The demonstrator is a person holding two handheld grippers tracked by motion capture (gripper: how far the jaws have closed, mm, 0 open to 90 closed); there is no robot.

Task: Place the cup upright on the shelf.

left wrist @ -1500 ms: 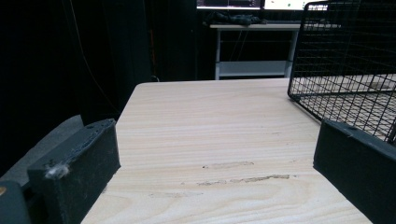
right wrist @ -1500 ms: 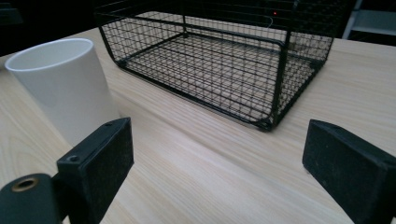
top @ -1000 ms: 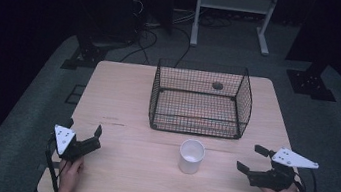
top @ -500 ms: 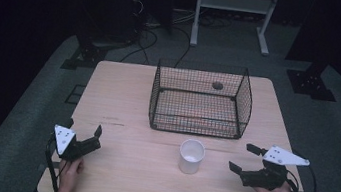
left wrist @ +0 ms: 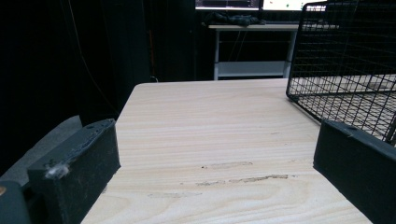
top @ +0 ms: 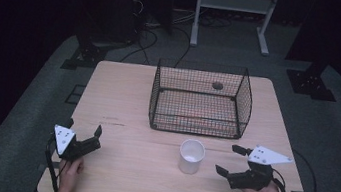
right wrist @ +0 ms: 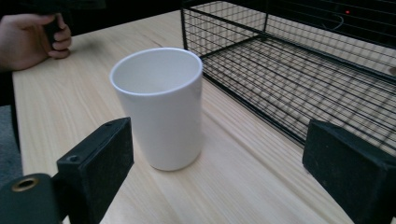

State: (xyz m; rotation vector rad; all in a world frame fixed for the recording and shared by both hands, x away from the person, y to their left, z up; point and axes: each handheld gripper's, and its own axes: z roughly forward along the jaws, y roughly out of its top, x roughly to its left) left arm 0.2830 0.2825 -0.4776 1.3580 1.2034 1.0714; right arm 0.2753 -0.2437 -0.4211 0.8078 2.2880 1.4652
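Observation:
A white cup (top: 191,155) stands upright and empty on the wooden table (top: 122,99), just in front of a black wire basket (top: 201,99). My right gripper (top: 227,159) lies low to the cup's right, open, its jaws pointing at the cup. In the right gripper view the cup (right wrist: 159,105) sits ahead of the wide-apart jaws and a little toward the left one, with nothing between them. My left gripper (top: 84,127) rests open near the table's front left corner, holding nothing. The left gripper view looks over bare table (left wrist: 210,121) with the basket (left wrist: 345,60) at the right.
A small dark round thing (top: 217,86) shows at the basket's back. The basket (right wrist: 299,70) runs close behind the cup. The person's other hand (right wrist: 32,35) is far off across the table. A white stand (top: 234,4) and cables lie on the floor beyond.
My right gripper has slid left and slightly forward toward the cup. The left gripper, cup and basket have not moved.

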